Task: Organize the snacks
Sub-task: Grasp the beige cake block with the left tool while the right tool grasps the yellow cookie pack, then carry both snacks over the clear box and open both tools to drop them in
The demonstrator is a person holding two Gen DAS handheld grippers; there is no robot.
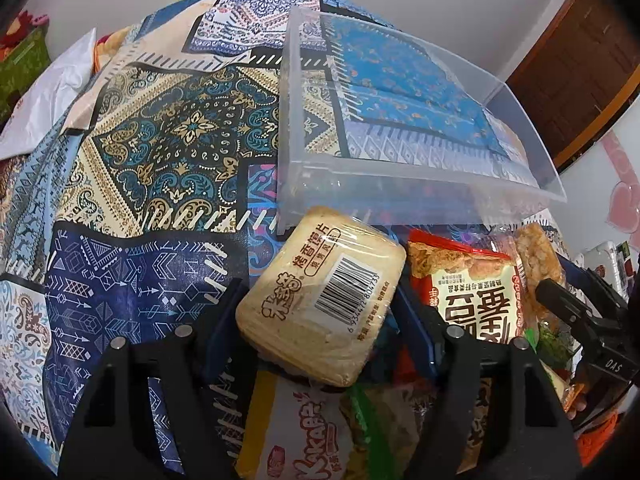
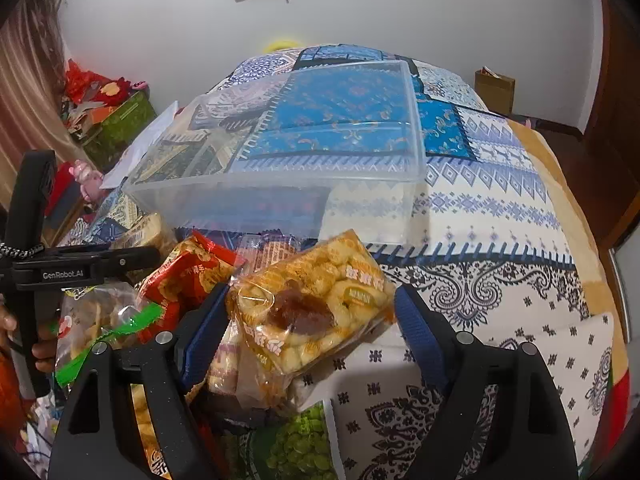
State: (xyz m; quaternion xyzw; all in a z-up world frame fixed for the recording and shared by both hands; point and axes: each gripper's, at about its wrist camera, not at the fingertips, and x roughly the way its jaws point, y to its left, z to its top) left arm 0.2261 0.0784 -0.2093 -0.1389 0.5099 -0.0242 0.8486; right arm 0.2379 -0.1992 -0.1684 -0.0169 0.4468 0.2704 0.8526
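Note:
My left gripper point(image 1: 320, 300) is closed around a pale wrapped bread-slice pack point(image 1: 320, 296) with a barcode, and its blue pads point(image 1: 224, 328) meet the pack's two sides. The pack lies tilted on top of a heap of snack bags. My right gripper point(image 2: 312, 304) holds a clear pack of golden puffed snacks point(image 2: 308, 304), one blue pad point(image 2: 416, 328) on each edge. An empty clear plastic bin point(image 1: 400, 136) stands just beyond the heap, also in the right wrist view as the bin point(image 2: 288, 184). The right gripper point(image 1: 580, 320) shows at the right edge of the left wrist view.
The heap holds a red and cream bag point(image 1: 476, 296), a white bag with orange letters point(image 1: 304, 440), a green-pea bag point(image 2: 304, 444) and a green-striped clear bag point(image 2: 100, 324). All lie on a patterned cloth point(image 1: 160, 140). The left gripper's handle point(image 2: 32, 240) and a hand point(image 2: 40, 356) are at left.

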